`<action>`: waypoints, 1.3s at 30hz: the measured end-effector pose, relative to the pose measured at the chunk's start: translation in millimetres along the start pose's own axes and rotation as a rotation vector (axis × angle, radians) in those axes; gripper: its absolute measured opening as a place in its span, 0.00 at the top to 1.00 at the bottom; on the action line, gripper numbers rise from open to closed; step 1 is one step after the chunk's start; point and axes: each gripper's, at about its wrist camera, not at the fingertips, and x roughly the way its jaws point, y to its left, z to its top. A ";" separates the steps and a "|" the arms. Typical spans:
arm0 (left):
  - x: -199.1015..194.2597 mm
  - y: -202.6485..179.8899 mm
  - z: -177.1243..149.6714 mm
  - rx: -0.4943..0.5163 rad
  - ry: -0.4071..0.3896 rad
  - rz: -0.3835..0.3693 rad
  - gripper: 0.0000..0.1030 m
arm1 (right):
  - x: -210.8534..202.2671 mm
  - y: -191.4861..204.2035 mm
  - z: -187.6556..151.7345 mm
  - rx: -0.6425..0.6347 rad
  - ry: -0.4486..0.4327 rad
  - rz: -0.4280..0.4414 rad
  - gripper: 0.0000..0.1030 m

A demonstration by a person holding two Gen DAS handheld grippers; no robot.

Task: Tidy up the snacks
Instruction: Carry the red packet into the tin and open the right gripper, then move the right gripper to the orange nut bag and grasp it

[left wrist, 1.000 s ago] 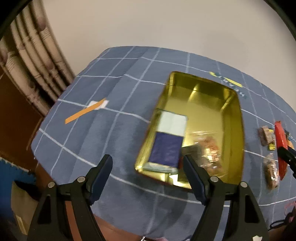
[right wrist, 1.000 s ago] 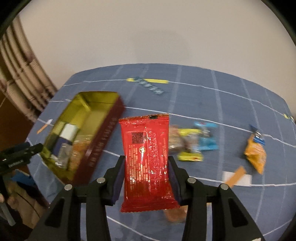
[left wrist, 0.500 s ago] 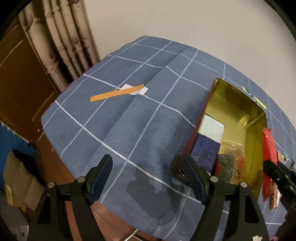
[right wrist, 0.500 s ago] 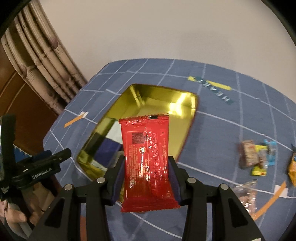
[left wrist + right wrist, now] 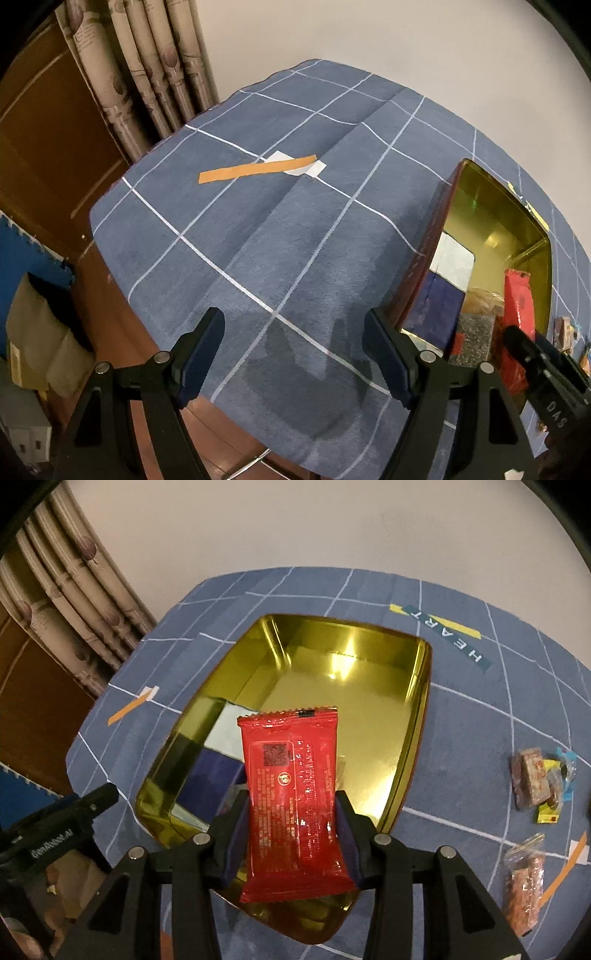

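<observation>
My right gripper (image 5: 291, 830) is shut on a red snack packet (image 5: 295, 775), held upright above the near end of the open gold tin (image 5: 417, 709). Inside the tin, a white and dark blue packet (image 5: 218, 760) lies at the left; other wrapped snacks there are mostly hidden behind the red packet. In the left wrist view the tin (image 5: 491, 221) stands at the right with the red packet (image 5: 519, 306) over it. My left gripper (image 5: 293, 343) is open over bare blue cloth to the left of the tin, with nothing between its fingers.
Loose snacks (image 5: 535, 779) and a clear bag of snacks (image 5: 524, 882) lie on the checked blue cloth to the right of the tin. An orange tape strip (image 5: 258, 170) lies to its left. The table edge (image 5: 122, 280) and curtains (image 5: 147, 74) are near the left gripper.
The right gripper carried the red packet leftward from over the loose snacks to above the tin. The left gripper swung left off the tin and rolled; it stays open.
</observation>
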 end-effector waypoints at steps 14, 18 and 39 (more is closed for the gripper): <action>1.9 -8.8 -3.1 0.031 0.008 -0.002 0.27 | 11.6 1.5 -6.4 -0.004 0.032 0.000 0.54; 3.2 -9.9 -3.7 0.035 0.015 0.002 0.26 | 10.2 1.5 -6.5 -0.011 0.038 -0.007 0.53; -1.3 -18.2 -6.5 0.082 -0.012 0.045 0.26 | -99.5 -212.4 -14.6 0.161 -0.138 -0.240 0.45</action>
